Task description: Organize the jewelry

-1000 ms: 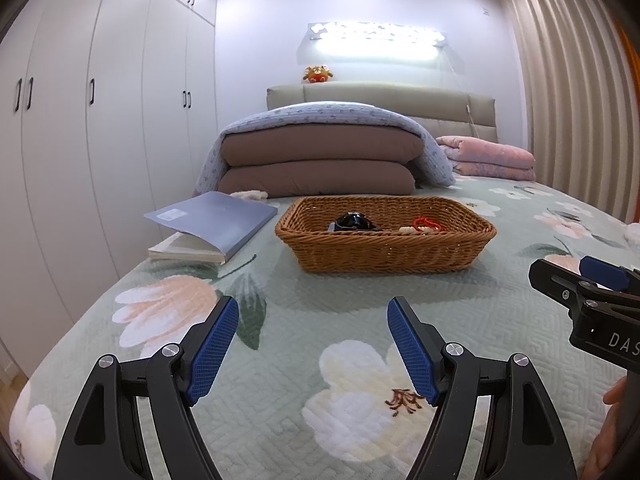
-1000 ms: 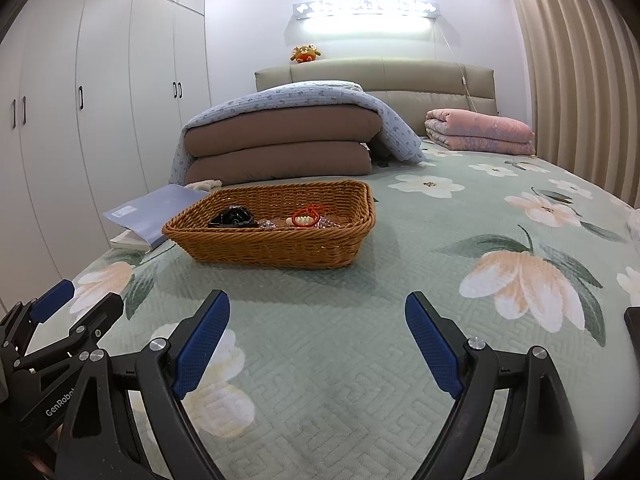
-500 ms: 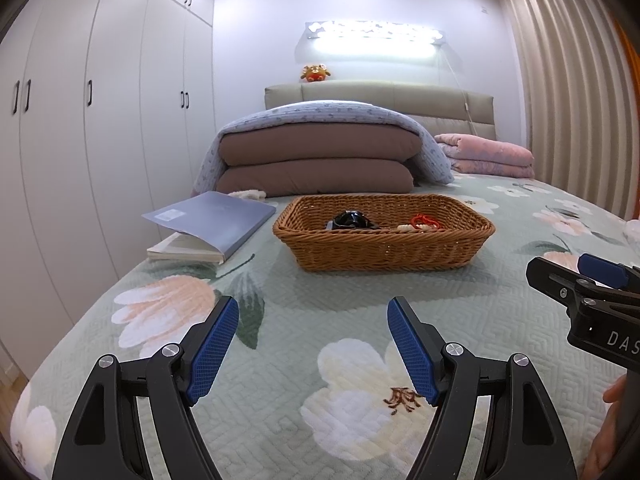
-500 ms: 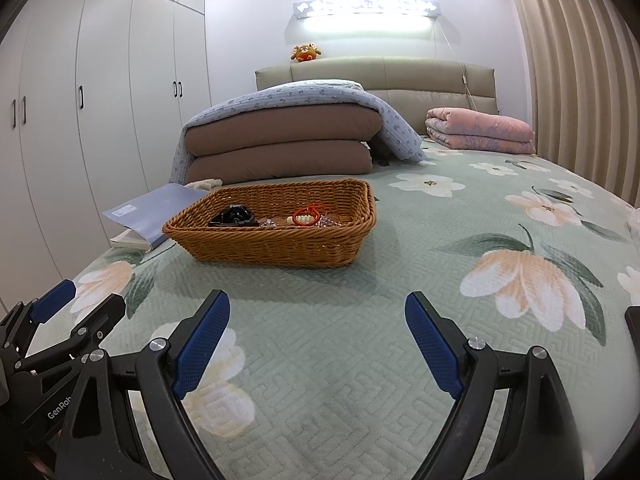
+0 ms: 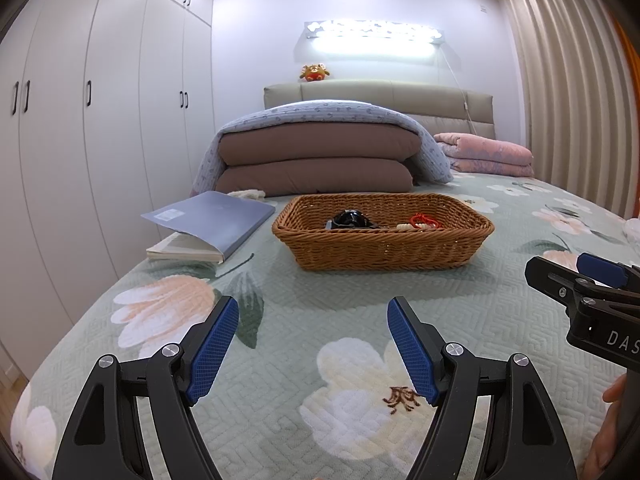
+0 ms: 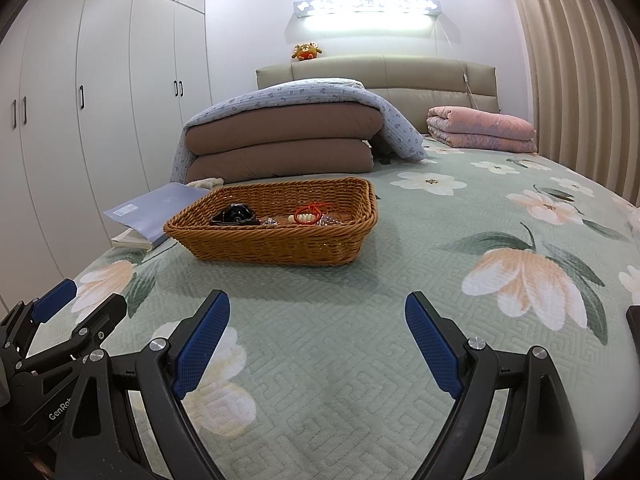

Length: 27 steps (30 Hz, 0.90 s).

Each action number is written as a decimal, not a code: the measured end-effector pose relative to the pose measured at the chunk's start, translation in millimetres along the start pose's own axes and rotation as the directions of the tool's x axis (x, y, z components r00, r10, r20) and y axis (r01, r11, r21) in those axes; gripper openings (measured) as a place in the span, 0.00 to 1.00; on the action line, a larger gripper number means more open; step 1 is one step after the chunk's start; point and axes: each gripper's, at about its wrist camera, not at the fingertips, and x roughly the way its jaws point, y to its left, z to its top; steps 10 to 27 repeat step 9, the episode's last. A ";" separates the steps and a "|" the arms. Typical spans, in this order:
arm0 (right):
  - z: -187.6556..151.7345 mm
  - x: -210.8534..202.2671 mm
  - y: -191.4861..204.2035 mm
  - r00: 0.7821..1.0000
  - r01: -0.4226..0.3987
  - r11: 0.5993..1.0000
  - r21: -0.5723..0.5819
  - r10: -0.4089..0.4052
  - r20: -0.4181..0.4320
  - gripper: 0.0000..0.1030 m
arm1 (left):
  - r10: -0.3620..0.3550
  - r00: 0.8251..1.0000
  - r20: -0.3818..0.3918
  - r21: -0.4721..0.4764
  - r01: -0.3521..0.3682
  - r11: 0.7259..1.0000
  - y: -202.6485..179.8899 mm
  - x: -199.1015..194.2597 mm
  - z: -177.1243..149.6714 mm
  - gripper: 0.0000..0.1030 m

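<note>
left gripper [image 5: 313,344] – wide apart, empty | right gripper [image 6: 317,340] – same

left gripper [image 5: 313,346]: nudged slightly left | wicker basket [image 5: 382,250]: sits slightly further right in its view

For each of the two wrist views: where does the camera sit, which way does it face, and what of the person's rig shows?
Left wrist: on the left gripper, low over the bed, facing the headboard; right gripper at right edge.
Right wrist: on the right gripper, same heading; left gripper at left edge.
Shared: wicker basket, book.
</note>
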 end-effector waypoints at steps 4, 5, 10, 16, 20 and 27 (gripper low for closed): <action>-0.1 0.1 0.0 1.000 0.000 1.000 0.000 0.000 0.000 0.88 | -0.003 1.000 0.000 0.000 0.003 1.000 0.0 -0.6 0.0 0.76; -0.3 0.2 0.4 1.000 0.000 1.000 0.000 0.000 0.000 0.88 | -0.003 1.000 -0.002 -0.002 0.003 1.000 0.3 -0.2 -0.1 0.76; -0.3 0.0 0.2 1.000 0.000 1.000 -0.002 0.000 0.001 0.88 | 0.006 1.000 -0.002 -0.001 -0.006 1.000 0.3 -0.4 -0.4 0.76; -0.3 0.0 0.2 1.000 0.000 1.000 -0.002 0.000 0.001 0.88 | 0.006 1.000 -0.002 -0.001 -0.006 1.000 0.3 -0.4 -0.4 0.76; -0.3 0.0 0.2 1.000 0.000 1.000 -0.002 0.000 0.001 0.88 | 0.006 1.000 -0.002 -0.001 -0.006 1.000 0.3 -0.4 -0.4 0.76; -0.3 0.0 0.2 1.000 0.000 1.000 -0.002 0.000 0.001 0.88 | 0.006 1.000 -0.002 -0.001 -0.006 1.000 0.3 -0.4 -0.4 0.76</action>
